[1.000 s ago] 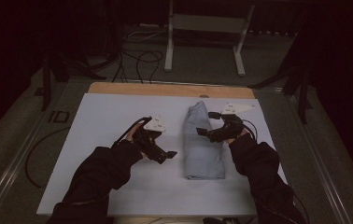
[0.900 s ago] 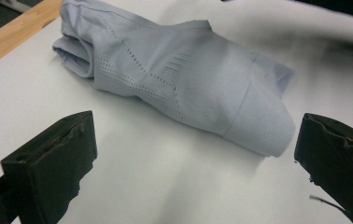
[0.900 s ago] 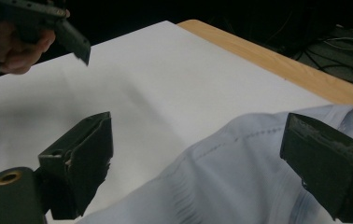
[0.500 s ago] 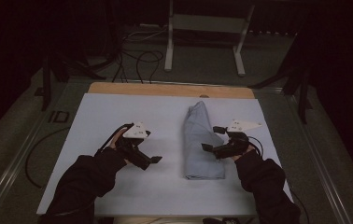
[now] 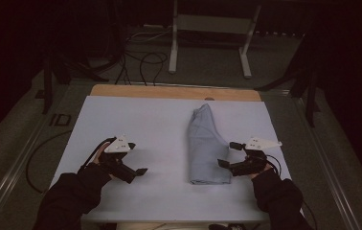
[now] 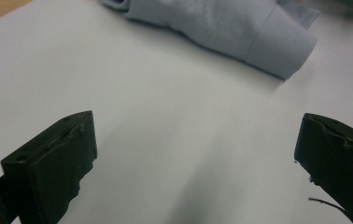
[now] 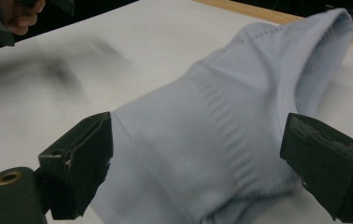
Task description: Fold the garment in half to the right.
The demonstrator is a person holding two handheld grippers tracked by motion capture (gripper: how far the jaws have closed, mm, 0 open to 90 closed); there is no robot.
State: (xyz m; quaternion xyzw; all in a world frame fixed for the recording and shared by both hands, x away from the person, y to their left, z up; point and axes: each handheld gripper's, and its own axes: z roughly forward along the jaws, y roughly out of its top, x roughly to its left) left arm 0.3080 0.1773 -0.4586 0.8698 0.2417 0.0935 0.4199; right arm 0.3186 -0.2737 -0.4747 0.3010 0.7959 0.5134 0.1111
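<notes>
A folded pale blue garment [image 5: 207, 146] lies lengthwise on the white table top [image 5: 160, 124], right of centre. My right gripper [image 5: 229, 154] is open at the garment's right edge near its front end; in the right gripper view the cloth [image 7: 230, 140] lies just ahead between the wide jaws, which hold nothing. My left gripper [image 5: 139, 161] is open over bare table at the front left, well apart from the garment. In the left gripper view the garment [image 6: 240, 32] lies far ahead, with bare white surface between the jaws.
A wooden strip [image 5: 174, 92] runs along the table's far edge. Beyond it stand a metal frame [image 5: 212, 33] and loose cables [image 5: 141, 60] on the floor. A cable [image 5: 40, 153] loops on the floor left of the table.
Both grippers have drawn back toward the front of the table. The left one moved left, away from the garment. The right one slid down along the garment's right edge.
</notes>
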